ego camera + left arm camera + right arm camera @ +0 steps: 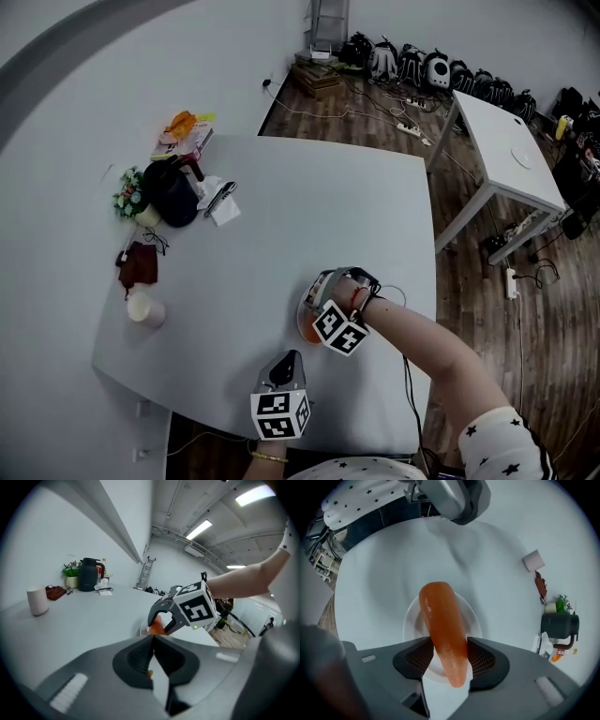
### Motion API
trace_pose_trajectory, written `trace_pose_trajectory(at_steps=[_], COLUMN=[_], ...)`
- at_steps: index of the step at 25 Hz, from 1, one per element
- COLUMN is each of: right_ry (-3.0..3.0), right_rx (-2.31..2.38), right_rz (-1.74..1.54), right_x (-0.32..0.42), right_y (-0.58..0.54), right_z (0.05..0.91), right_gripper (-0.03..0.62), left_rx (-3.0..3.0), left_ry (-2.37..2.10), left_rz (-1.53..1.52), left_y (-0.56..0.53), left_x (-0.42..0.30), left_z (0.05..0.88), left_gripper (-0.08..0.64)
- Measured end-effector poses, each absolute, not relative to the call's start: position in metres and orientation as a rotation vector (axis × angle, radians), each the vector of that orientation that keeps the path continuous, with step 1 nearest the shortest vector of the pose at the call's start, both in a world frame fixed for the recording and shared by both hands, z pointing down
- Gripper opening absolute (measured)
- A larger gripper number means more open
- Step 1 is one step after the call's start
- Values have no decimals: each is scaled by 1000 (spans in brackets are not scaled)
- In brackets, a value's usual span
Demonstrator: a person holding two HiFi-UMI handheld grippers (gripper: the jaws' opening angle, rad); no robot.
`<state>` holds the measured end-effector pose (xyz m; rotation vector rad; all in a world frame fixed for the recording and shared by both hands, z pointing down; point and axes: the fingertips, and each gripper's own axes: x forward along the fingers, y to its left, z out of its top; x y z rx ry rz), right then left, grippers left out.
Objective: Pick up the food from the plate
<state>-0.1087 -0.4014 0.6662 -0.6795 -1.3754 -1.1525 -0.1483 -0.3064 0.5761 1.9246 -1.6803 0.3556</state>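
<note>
Likely soft, slick sausage (438, 616) on plate (411, 620), best pinched mid-length; right gripper (447, 660) spread astride it, left gripper (152, 654) pressed together.

Food (443, 630): smooth, glossy, translucent orange. Plate (411, 620): clear, glossy, plastic-like. Table (309, 206): smooth matt white top. Floor (473, 277): brown wood boards.

left gripper (152, 654): grey moulded shell, two dark pads (138, 656) with ribbed mesh faces, and a pale ridged strip (68, 693) on the housing. right gripper (449, 657): same grey shell and dark mesh pads. left marker cube (279, 414): white, printed with black square codes. right marker cube (194, 607): same print, with a small green light at its lower edge. thin dark cable (407, 375) beside the right arm. garment (497, 442): white with black stars. gold bracelet (269, 457) on the left wrist.
</note>
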Motion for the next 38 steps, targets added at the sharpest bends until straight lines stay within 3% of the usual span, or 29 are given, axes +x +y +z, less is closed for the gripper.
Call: trace_pose_trajectory(at_steps=[14,21,29,38], right_ry=[-1684,-2227,-2547,-2584], right_rx=[-236,484,932,1070], right_rz=[-1000,-470,115,322], right_x=[-101,-78,-31,9], right_y=[-400,-397,-323,-242], right_z=[635,564,522,523], right_gripper=[210,211,212,212], left_rx=[1954,1999,1998,1991], left_ry=[-1687,-1755,-1828,-1850], left_rz=[347,317,207,165], left_y=[-302,-292,-263,-217], left_x=[-139,-129,-114,-92], left_z=[564,541,519,519], left_gripper=[8,8,8,8])
